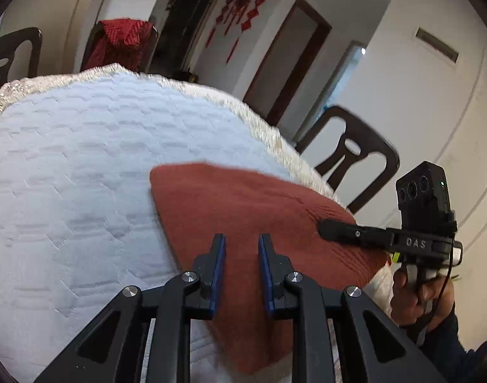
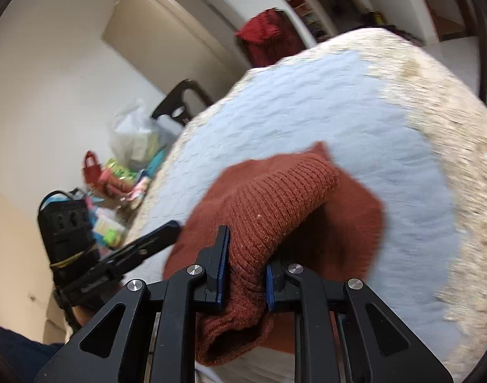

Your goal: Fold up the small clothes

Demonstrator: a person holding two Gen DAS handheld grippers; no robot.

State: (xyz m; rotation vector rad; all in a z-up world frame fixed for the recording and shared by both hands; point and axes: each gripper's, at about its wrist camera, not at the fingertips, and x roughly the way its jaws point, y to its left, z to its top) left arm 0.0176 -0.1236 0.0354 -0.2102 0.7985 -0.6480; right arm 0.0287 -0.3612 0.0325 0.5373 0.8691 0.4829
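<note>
Knit (image 2: 269, 210) bunches lengthwise inside right gripper (image 2: 243, 274), clamped; left gripper (image 1: 241, 249) hovers parted, empty, just beside.

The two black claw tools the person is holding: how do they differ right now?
The right gripper is clamped on a bunched fold of the rust knit garment, lifting it; the left gripper holds nothing. The left one's jaws stand apart above flat cloth on the white quilted table cover, while the right one's jaws press into fabric. Both share black frames and blue finger pads.
</note>
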